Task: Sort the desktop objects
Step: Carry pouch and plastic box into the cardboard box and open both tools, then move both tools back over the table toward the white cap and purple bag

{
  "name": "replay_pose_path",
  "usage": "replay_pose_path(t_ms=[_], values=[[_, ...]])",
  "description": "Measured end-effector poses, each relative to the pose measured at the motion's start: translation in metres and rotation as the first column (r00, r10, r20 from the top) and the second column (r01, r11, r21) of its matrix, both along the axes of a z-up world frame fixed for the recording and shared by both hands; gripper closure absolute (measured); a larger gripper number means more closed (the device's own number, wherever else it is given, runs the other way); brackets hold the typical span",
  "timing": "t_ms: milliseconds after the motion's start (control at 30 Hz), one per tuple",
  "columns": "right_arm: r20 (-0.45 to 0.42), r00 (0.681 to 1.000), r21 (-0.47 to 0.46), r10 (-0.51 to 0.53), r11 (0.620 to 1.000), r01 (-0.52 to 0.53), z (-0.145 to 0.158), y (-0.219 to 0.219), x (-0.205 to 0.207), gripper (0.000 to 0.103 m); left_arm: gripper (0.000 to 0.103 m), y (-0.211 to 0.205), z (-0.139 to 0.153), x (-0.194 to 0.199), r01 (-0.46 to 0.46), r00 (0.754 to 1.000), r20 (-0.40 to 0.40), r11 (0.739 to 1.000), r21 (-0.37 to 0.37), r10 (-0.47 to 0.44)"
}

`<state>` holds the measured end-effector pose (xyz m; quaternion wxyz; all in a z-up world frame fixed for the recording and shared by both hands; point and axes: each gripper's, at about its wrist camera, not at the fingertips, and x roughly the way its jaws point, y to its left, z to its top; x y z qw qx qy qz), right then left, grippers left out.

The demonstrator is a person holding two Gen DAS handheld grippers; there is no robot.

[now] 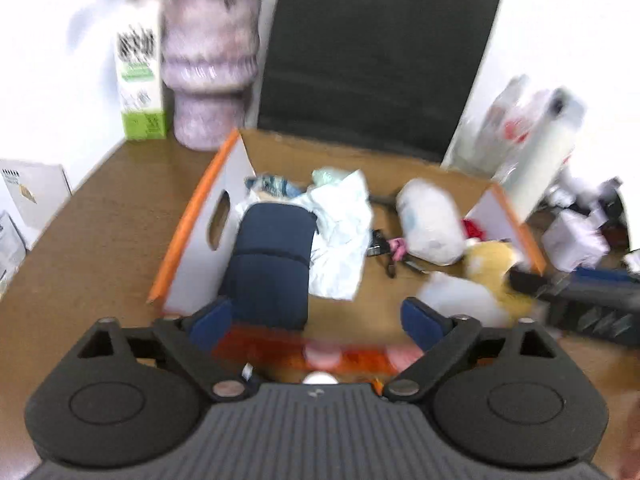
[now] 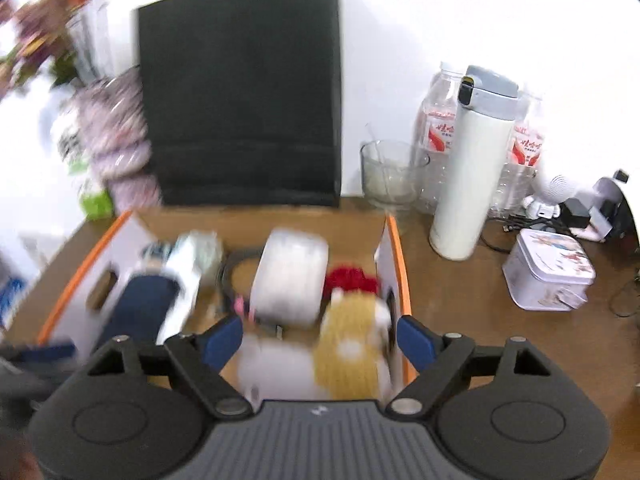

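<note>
Both grippers, left gripper (image 1: 316, 316) and right gripper (image 2: 320, 338), spread wide and empty above the crowded cardboard box (image 1: 192, 216) of sorted items; risk of snagging its near rim.

A brown wooden desk (image 2: 472, 320) carries an orange-edged cardboard box (image 2: 396, 252) at frame centre, a white flask (image 2: 464, 184), glass bowl (image 2: 390, 176) and printed tin (image 2: 548, 276) to the right, and a mauve vase (image 1: 208, 80) upper left.
</note>
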<state>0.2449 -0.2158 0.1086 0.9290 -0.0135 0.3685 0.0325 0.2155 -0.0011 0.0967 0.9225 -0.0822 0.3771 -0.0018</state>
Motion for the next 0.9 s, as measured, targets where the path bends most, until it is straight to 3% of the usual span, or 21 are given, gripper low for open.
replay_pose_path(t_ms=[200,300,367,467,567,700,800,900], values=[[0.083,0.994,-0.002,0.076,0.997,-0.076,-0.008,0.011,-0.107,0.019,0.000,0.004,0.007,-0.105,0.017,0.989,0.145,0.999,0.040,-0.023],[0.125,0.987,0.016,0.102,0.994,-0.104,-0.017,0.012,-0.169,0.018,0.000,0.010,-0.010,-0.170,0.042,0.978,0.205,0.999,0.028,-0.047],[0.151,0.985,0.039,0.080,0.995,-0.087,-0.029,0.009,-0.211,0.014,0.000,0.014,-0.031,-0.216,0.119,0.961,0.252,0.993,0.004,-0.116],[0.156,0.985,0.058,0.075,0.995,-0.085,-0.054,0.010,-0.255,0.013,0.000,0.012,-0.054,-0.256,0.099,0.971,0.217,0.995,0.014,-0.100],[0.182,0.983,0.039,0.016,0.999,-0.024,-0.080,0.014,-0.292,0.013,0.000,0.007,-0.064,-0.283,0.055,0.964,0.257,0.996,0.074,-0.073],[0.216,0.976,0.017,0.034,0.999,-0.038,-0.096,0.017,-0.327,0.013,0.000,-0.009,-0.081,-0.290,0.003,0.966,0.251,0.973,0.230,-0.062],[0.252,0.967,0.020,0.031,0.999,-0.037,-0.092,0.016,-0.333,0.006,0.000,-0.014,-0.080,-0.287,0.001,0.963,0.260,0.972,0.236,-0.065],[0.244,0.969,0.007,0.030,0.999,-0.033,-0.095,0.019,-0.331,0.007,0.000,-0.017,-0.080,-0.286,0.000,0.963,0.260,0.964,0.266,-0.072]])
